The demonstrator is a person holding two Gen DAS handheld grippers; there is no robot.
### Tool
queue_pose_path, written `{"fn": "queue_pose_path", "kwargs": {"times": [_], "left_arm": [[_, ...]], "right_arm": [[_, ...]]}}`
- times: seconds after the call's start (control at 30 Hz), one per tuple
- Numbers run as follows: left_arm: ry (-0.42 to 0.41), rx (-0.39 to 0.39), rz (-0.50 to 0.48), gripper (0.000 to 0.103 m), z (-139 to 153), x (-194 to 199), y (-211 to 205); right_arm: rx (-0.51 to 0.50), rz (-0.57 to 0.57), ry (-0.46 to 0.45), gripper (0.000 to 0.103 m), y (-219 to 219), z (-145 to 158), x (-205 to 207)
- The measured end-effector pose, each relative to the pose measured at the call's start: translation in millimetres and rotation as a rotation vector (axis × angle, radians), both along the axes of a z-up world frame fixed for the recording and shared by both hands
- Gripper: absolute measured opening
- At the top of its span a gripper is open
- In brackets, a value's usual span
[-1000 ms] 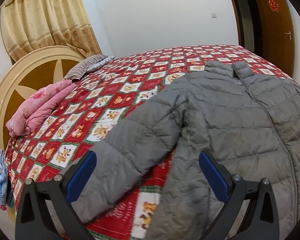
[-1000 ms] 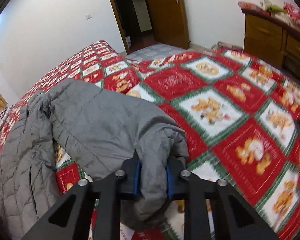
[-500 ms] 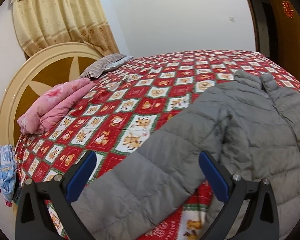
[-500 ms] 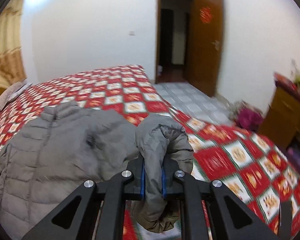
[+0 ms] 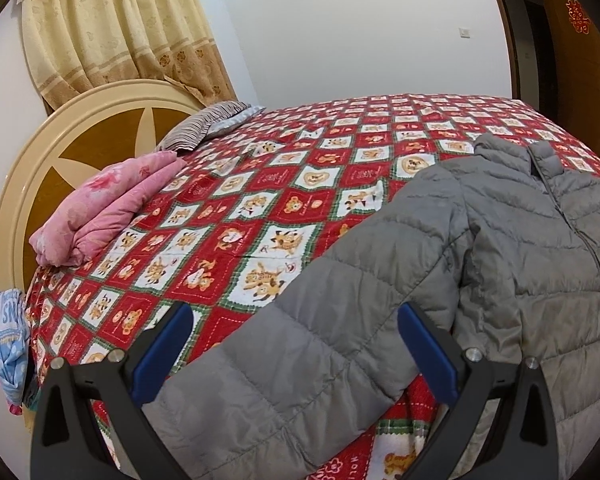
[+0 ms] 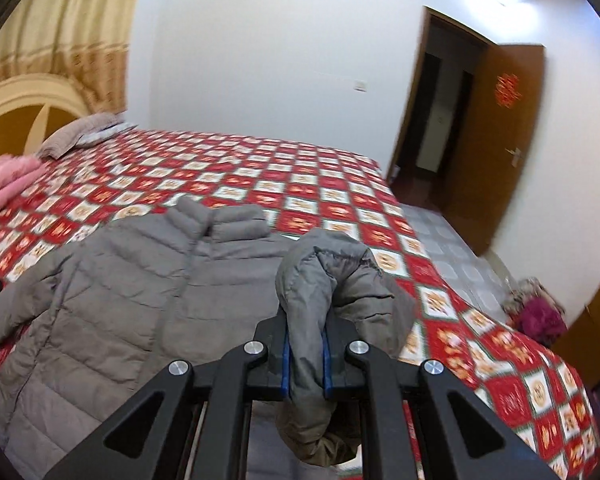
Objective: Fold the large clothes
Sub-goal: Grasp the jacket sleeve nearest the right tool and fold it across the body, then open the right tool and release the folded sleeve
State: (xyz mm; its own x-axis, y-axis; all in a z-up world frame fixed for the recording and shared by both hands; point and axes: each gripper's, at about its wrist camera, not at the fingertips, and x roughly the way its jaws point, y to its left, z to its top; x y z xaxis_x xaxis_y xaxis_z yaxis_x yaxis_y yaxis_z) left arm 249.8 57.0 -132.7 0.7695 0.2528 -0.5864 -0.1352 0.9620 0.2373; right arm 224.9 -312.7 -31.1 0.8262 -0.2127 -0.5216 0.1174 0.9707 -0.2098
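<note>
A grey quilted puffer jacket (image 5: 540, 248) lies face up on the bed, collar away from me; it also shows in the right wrist view (image 6: 140, 288). Its left sleeve (image 5: 300, 352) stretches toward me. My left gripper (image 5: 296, 344) is open, its blue pads either side of that sleeve, just above it. My right gripper (image 6: 305, 354) is shut on the cuff of the right sleeve (image 6: 320, 280) and holds it lifted over the jacket's body; the cuff end hangs below the jaws.
The bed has a red and white patterned quilt (image 5: 260, 200). A folded pink blanket (image 5: 108, 208) and striped pillow (image 5: 204, 124) lie by the round headboard (image 5: 72, 140). An open door (image 6: 496, 140) and a wooden dresser (image 6: 596, 320) stand to the right.
My right gripper has lifted the right sleeve and swung it left, over the jacket's body. My left gripper has shifted left along the left sleeve and stays open.
</note>
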Motion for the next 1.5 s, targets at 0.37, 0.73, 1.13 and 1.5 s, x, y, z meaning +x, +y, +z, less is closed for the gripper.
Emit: {"fn": "queue_pose_path", "kwargs": {"times": [0.37, 0.73, 1.13, 1.5], "left_arm": [[0.010, 0.002, -0.033, 0.103, -1, 4, -8], [0.033, 0.012, -0.045, 0.103, 2, 12, -22], [0.052, -0.160, -0.240, 0.103, 37, 30, -120], [0.217, -0.219, -0.407, 0.050, -17, 69, -212]], "right_arm": [[-0.044, 0.165, 0.080, 0.010, 98, -54, 55], [0.105, 0.282, 0.175, 0.072, 136, -112, 78], [0.106, 0.163, 0.048, 0.073, 57, -78, 11], [0.175, 0.069, 0.109, 0.073, 10, -118, 6]]}}
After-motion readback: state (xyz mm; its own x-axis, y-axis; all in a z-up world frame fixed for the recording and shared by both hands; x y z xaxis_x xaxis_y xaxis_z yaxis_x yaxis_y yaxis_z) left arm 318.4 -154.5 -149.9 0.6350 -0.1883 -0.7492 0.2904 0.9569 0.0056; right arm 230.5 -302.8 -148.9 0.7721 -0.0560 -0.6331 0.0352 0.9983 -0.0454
